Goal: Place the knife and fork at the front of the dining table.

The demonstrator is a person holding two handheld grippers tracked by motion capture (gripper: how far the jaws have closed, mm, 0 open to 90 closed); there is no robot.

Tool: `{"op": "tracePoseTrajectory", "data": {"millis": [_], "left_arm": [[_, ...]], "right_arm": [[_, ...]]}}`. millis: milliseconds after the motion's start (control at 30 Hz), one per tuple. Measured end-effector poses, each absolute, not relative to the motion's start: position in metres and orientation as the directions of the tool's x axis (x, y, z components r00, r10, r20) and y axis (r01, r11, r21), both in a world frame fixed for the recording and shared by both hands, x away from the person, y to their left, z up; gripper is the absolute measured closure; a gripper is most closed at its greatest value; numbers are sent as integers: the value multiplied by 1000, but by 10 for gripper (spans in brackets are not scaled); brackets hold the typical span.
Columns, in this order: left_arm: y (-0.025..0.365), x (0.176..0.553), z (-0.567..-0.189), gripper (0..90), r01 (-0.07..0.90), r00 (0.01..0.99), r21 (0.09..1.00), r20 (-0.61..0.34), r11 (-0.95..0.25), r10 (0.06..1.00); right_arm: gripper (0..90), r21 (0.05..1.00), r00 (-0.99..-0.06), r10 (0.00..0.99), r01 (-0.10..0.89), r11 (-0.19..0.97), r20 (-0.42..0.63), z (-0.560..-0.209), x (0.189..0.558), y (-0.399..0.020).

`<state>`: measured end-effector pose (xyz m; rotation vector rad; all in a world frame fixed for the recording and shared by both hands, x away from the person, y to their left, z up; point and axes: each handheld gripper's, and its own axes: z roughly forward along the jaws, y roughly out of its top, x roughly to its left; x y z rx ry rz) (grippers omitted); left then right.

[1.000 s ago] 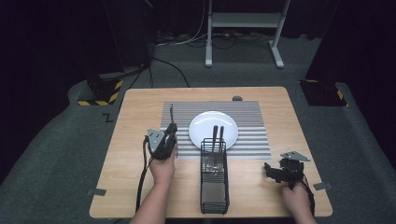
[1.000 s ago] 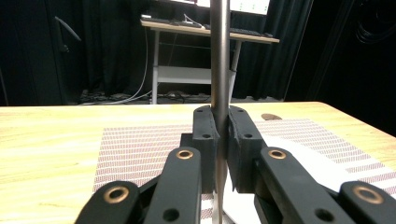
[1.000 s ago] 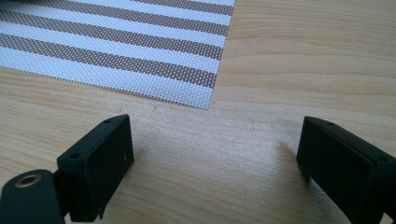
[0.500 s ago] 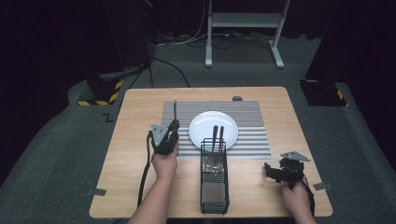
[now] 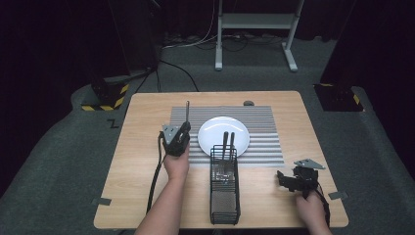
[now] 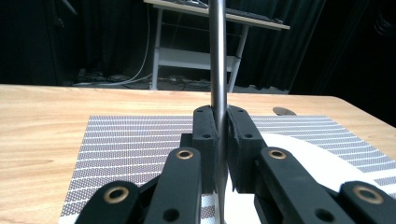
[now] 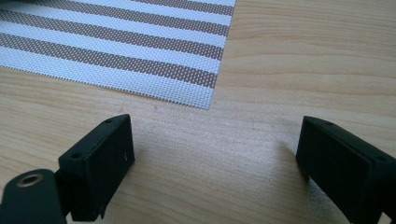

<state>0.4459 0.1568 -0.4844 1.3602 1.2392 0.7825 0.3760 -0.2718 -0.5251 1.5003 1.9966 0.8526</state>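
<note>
The utensil handle (image 6: 218, 56) clamped between the left gripper's (image 6: 218, 135) pads looks like smooth grey metal with a dull satin sheen. That gripper's jaws are matt black plastic with brass-coloured rivets. Beneath them lies a woven placemat (image 6: 135, 140), a coarse mesh in grey-brown and white stripes, and just to the gripper's right a plate (image 5: 215, 129) of glossy white ceramic. The table (image 7: 289, 70) under the right gripper (image 7: 215, 154) is pale wood-grain laminate, smooth and faintly shiny. Between the two grippers stands a basket (image 5: 224, 196) of thin black wire.
</note>
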Motion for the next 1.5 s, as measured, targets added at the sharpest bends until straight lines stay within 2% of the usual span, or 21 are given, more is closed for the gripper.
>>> {"op": "tracePoseTrajectory", "data": {"millis": [733,1500], "left_arm": [[149,477,-502,826,338,191,932,-205,132,960],[154,489,-510,825,404,146,903,-223,147,964]], "right_arm": [[112,732,-268,963,652,196,-20,-525,375,-272],[112,732,-267,963,653,195,-19,-525,375,-272]]}}
